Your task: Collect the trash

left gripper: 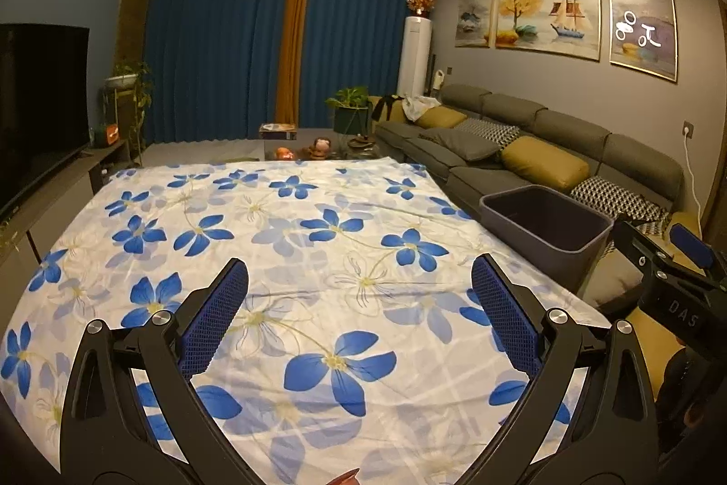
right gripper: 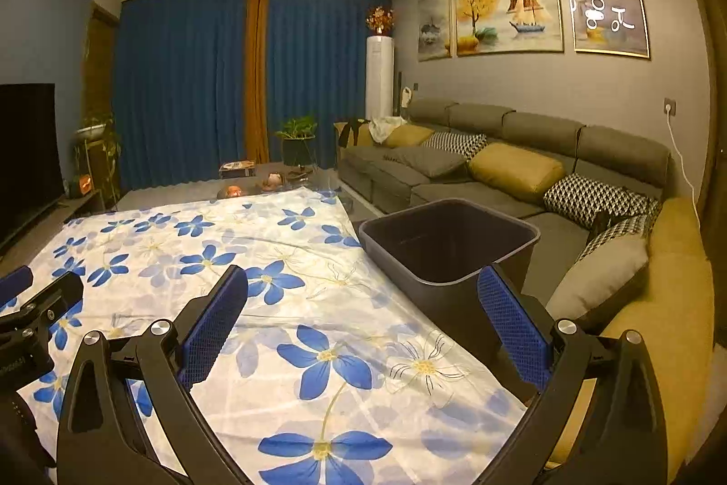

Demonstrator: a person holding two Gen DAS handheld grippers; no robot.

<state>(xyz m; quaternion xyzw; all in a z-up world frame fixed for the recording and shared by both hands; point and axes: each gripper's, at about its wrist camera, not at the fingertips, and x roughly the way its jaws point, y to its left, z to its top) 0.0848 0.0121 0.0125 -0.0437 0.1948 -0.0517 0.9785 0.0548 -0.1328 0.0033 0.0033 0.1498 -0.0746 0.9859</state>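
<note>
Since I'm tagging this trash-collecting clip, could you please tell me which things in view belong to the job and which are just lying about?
Part of the job:
- dark bin at the cloth's right edge
- left gripper, open
- right gripper, open
- no trash visible on the floral cloth

Just lying about:
- sofa and yellow cushion
- television
- potted plant

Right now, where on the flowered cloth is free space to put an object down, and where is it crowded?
The flowered cloth appears bare from its far edge down to the open left gripper and open right gripper. The freest patch lies between them. It is tighter at the cloth's right edge, where the dark bin stands before the sofa.
</note>
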